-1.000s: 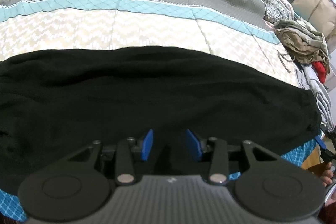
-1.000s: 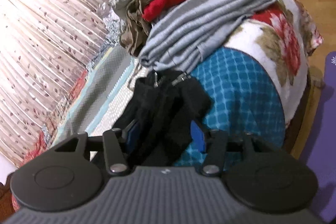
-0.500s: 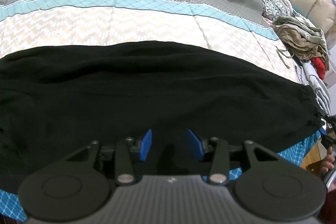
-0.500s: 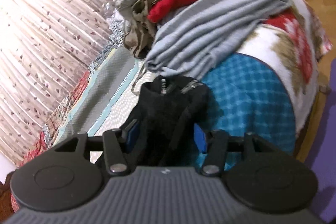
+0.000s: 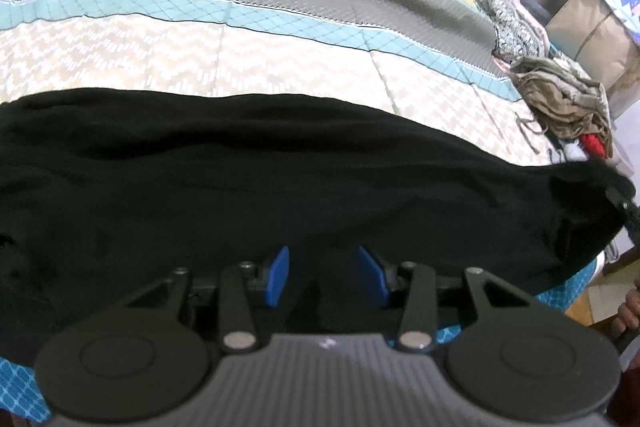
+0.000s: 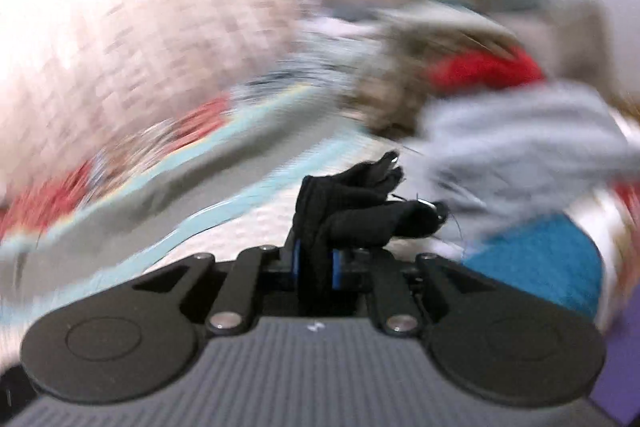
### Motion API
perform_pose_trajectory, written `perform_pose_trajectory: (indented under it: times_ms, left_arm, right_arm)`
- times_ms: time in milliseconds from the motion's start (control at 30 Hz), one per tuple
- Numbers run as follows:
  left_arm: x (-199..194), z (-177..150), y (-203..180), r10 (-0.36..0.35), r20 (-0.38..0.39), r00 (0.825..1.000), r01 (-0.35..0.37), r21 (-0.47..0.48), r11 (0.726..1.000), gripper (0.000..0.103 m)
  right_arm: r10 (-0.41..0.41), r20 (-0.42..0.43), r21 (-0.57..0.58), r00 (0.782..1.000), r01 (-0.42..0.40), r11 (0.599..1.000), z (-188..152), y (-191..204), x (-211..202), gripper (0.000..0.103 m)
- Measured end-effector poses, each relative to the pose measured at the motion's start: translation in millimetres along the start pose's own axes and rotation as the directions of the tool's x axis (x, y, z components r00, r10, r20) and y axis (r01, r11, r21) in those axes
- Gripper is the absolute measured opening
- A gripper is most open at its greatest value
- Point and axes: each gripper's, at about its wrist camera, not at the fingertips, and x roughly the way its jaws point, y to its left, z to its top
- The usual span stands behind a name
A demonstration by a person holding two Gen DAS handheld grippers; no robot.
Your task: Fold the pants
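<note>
Early in the fold, by my reading: black pants (image 5: 280, 187) lie stretched lengthwise across the near edge of a bed, on a quilted bedspread (image 5: 240, 59) with cream chevron, teal and grey bands; they look laid leg over leg into one long strip, though the dark cloth hides seams. The crosswise folds appear not yet made. Right gripper (image 6: 316, 263) has just been closing, and its blue pads now pinch a bunched end of the pants (image 6: 352, 203), cloth sprouting up between them with small metal bits at the tip, perhaps zip pulls or cord ends. The right wrist view is heavily smeared, background unreadable in detail. Left gripper (image 5: 326, 277) hangs low over the near edge of the fabric, jaws part open; cloth sits under and between the fingers, but pads do not visibly press it. Fabric is matte, soft knit-like, faintly rumpled, no sharp creases. A heap of other clothes (image 5: 560, 103), olive, red and grey, sits at the far right of the bed. Left to do: carry the gripped end over, align, flatten.
</note>
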Motion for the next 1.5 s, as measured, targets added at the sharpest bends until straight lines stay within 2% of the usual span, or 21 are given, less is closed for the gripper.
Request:
perform_pose_trajectory:
  times_ms: [67, 167, 267, 300, 333, 400, 433, 467, 533, 667, 800, 867, 933, 967, 1000, 1033, 1067, 1133, 1300, 1367, 1500]
  left_arm:
    - [-1.1, -2.2, 5.0, -0.015, 0.003, 1.0, 0.016, -0.017, 1.0, 0.04]
    - [-2.8, -6.5, 12.6, -0.026, 0.006, 1.0, 0.027, -0.033, 0.999, 0.04]
    - [-6.3, -9.9, 20.5, -0.032, 0.012, 0.999, 0.033, -0.046, 0.998, 0.04]
    - [-8.1, -11.0, 23.7, -0.033, 0.015, 0.999, 0.034, -0.05, 0.998, 0.04]
    - [-10.1, -12.1, 26.3, -0.034, 0.019, 0.999, 0.035, -0.055, 0.998, 0.04]
    - [-16.4, -14.4, 33.2, -0.036, 0.034, 0.999, 0.038, -0.065, 0.997, 0.04]
    - [-19.2, -16.2, 36.5, -0.038, 0.042, 0.998, 0.041, -0.07, 0.997, 0.04]
    - [-21.0, -17.8, 40.9, -0.039, 0.047, 0.998, 0.043, -0.078, 0.996, 0.041]
    - [-21.1, -21.3, 48.4, -0.039, 0.05, 0.998, 0.044, -0.1, 0.994, 0.042]
    - [-18.3, -28.0, 59.9, -0.044, 0.043, 0.998, 0.05, -0.141, 0.989, 0.042]
    - [-21.5, -31.1, 61.4, -0.057, 0.054, 0.997, 0.064, -0.132, 0.989, 0.042]
    - [-25.6, -32.6, 67.3, -0.061, 0.066, 0.996, 0.07, -0.137, 0.988, 0.042]
    - [-28.1, -33.5, 71.5, -0.059, 0.076, 0.995, 0.07, -0.148, 0.986, 0.042]
    - [-28.8, -34.4, 74.8, -0.057, 0.079, 0.995, 0.069, -0.155, 0.985, 0.042]
    - [-29.4, -35.5, 77.1, -0.056, 0.08, 0.995, 0.068, -0.161, 0.985, 0.042]
    - [-30.4, -36.6, 78.8, -0.054, 0.081, 0.995, 0.067, -0.166, 0.984, 0.042]
    - [-32.5, -37.8, 80.9, -0.051, 0.086, 0.995, 0.065, -0.171, 0.983, 0.042]
    - [-37.9, -40.3, 84.7, -0.052, 0.101, 0.994, 0.069, -0.174, 0.982, 0.042]
    - [-53.0, -48.3, 100.7, -0.064, 0.134, 0.989, 0.09, -0.194, 0.977, 0.042]
    - [-62.6, -53.2, 108.9, -0.084, 0.159, 0.984, 0.117, -0.209, 0.971, 0.042]
    - [-86.8, -63.2, 128.1, -0.082, 0.239, 0.968, 0.143, -0.248, 0.958, 0.05]
  right_arm:
    - [0.091, -0.032, -0.105, 0.995, -0.094, 0.99, -1.5, 36.7, 2.1, 0.017]
    - [0.182, -0.148, -0.238, 0.972, -0.214, 0.947, -21.8, 86.7, 14.4, 0.017]
    - [0.171, -0.349, -0.359, 0.921, -0.3, 0.884, -68.4, 125.4, 44.1, 0.017]
    - [0.132, -0.426, -0.397, 0.895, -0.316, 0.862, -90.7, 134.6, 58.3, 0.018]
    - [0.073, -0.458, -0.453, 0.886, -0.304, 0.838, -109.5, 140.6, 66.4, 0.022]
    - [0.044, -0.378, -0.578, 0.925, -0.273, 0.769, -122.3, 152.5, 53.3, 0.024]
    - [0.046, -0.379, -0.599, 0.924, -0.283, 0.749, -120.6, 156.5, 47.4, 0.034]
    - [0.077, -0.391, -0.586, 0.917, -0.312, 0.748, -114.7, 156.6, 41.1, 0.042]
    - [0.156, -0.417, -0.518, 0.896, -0.375, 0.769, -99.3, 151.7, 29.9, 0.046]
    - [0.253, -0.394, -0.4, 0.883, -0.413, 0.818, -69.7, 145.8, 19.4, 0.045]
    - [0.368, -0.35, -0.134, 0.861, -0.435, 0.89, -48.5, 133.5, 26.1, 0.043]
    - [0.346, -0.353, -0.077, 0.869, -0.396, 0.915, -52.6, 139.7, 37.4, 0.03]
    - [0.281, -0.394, -0.08, 0.875, -0.337, 0.938, -66.1, 142.7, 51.6, 0.027]
    - [0.235, -0.446, -0.096, 0.863, -0.307, 0.947, -79.1, 146.0, 64.3, 0.027]
    - [0.198, -0.521, -0.109, 0.83, -0.295, 0.949, -95.0, 149.9, 79.0, 0.028]
    - [0.179, -0.533, -0.128, 0.827, -0.288, 0.949, -107.4, 153.1, 82.9, 0.029]
    - [0.168, -0.5, -0.166, 0.85, -0.284, 0.944, -109.3, 161.1, 77.9, 0.032]
    - [0.137, -0.496, -0.207, 0.857, -0.27, 0.94, -103.5, 176.5, 71.7, 0.033]
    - [0.239, -0.359, -0.195, 0.902, -0.323, 0.926, -78.8, 200.4, 46.9, 0.033]
    - [0.277, -0.373, -0.188, 0.886, -0.365, 0.912, -81.0, 213.9, 43.0, 0.033]
    - [0.322, -0.466, -0.172, 0.824, -0.441, 0.881, -98.0, 238.4, 51.0, 0.033]
